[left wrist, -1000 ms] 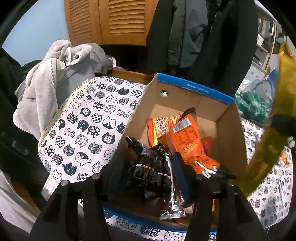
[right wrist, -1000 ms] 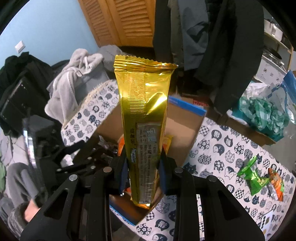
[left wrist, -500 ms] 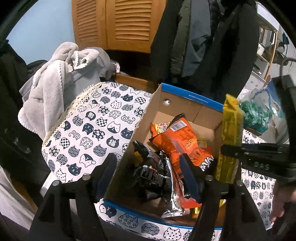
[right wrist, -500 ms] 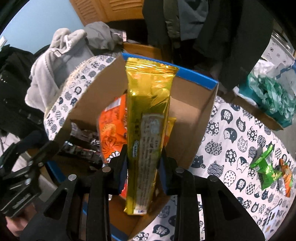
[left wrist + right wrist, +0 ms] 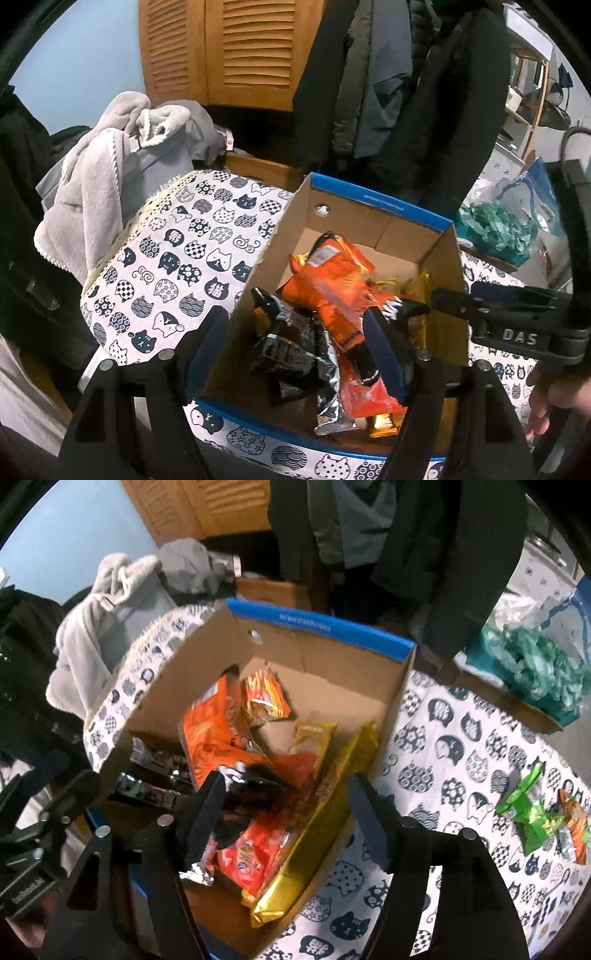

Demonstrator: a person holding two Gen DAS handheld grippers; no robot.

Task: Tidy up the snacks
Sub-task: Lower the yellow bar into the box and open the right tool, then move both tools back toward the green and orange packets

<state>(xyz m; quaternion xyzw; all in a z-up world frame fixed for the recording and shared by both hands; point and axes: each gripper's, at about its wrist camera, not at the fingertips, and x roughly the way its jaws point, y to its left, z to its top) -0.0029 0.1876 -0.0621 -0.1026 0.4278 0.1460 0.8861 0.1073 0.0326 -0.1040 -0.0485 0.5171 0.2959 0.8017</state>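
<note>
A cardboard box with a blue rim (image 5: pixel 380 206) (image 5: pixel 325 624) stands on the cat-print tablecloth (image 5: pixel 177 258) and holds several snack packs. An orange pack (image 5: pixel 332 288) (image 5: pixel 207 738) and a black pack (image 5: pixel 291 350) lie inside. The long gold pack (image 5: pixel 325 812) lies in the box against its right wall, free of any fingers. My right gripper (image 5: pixel 288 812) is open above the box. My left gripper (image 5: pixel 295 350) is open and empty at the box's near edge. The right gripper also shows in the left wrist view (image 5: pixel 509 314).
A green snack pack (image 5: pixel 524 808) and an orange one (image 5: pixel 572 819) lie on the cloth to the right of the box. A grey robe (image 5: pixel 107 177) hangs at the left. Coats (image 5: pixel 406 74) hang behind. A teal plastic bag (image 5: pixel 535 664) sits at the far right.
My right gripper brought the gold pack down into the box, opened and let it go. The pack now lies against the right wall. My left gripper drew back a little.
</note>
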